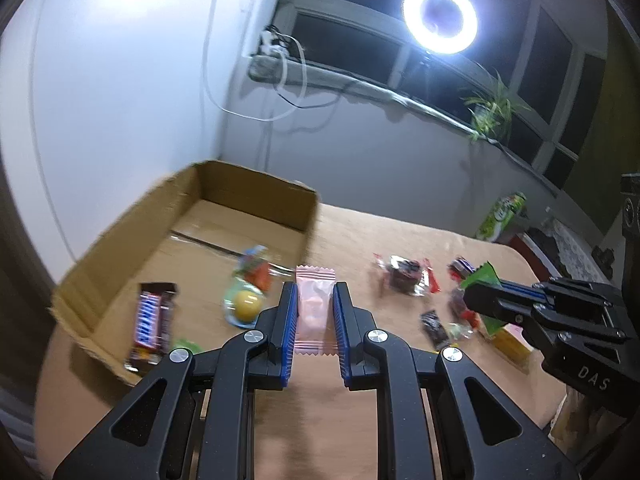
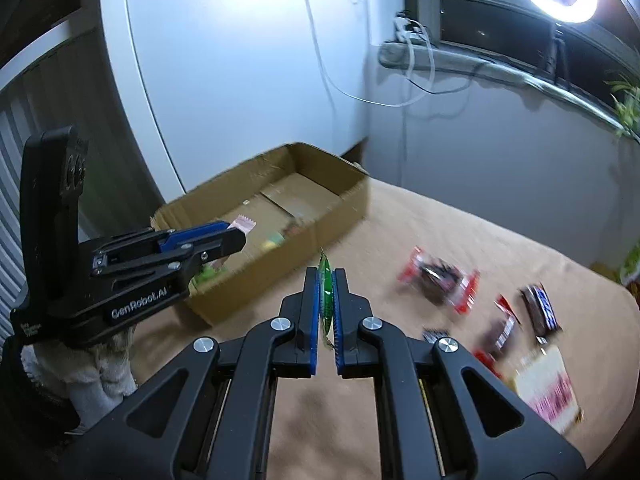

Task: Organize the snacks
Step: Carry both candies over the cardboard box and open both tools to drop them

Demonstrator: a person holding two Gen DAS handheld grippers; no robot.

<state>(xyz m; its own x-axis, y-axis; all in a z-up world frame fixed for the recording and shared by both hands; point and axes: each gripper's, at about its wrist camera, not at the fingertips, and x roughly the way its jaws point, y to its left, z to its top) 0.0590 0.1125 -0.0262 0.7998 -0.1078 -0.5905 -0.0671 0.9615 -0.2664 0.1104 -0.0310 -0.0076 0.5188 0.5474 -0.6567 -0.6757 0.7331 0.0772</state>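
Observation:
My left gripper [image 1: 315, 294] is shut on a pink wrapped snack [image 1: 315, 310] and holds it above the near right corner of an open cardboard box [image 1: 256, 190]. The box holds a Snickers bar [image 1: 152, 322], a yellow jelly cup [image 1: 245, 305] and a colourful packet [image 1: 254, 266]. My right gripper [image 2: 327, 280] is shut on a thin green packet [image 2: 326, 290], held edge-on above the table right of the box [image 2: 340, 204]. In the left wrist view the right gripper [image 1: 478, 300] shows at the right with the green packet [image 1: 480, 274]. In the right wrist view the left gripper [image 2: 236, 240] shows over the box.
Several loose snacks lie on the tan table [image 2: 420, 216]: a red-ended dark packet [image 2: 440, 278], a Snickers bar [image 2: 540, 308], a pink and white box [image 2: 548, 388]. A green can [image 1: 502, 216] stands at the far right edge. A ring light [image 1: 440, 18] shines above the windowsill.

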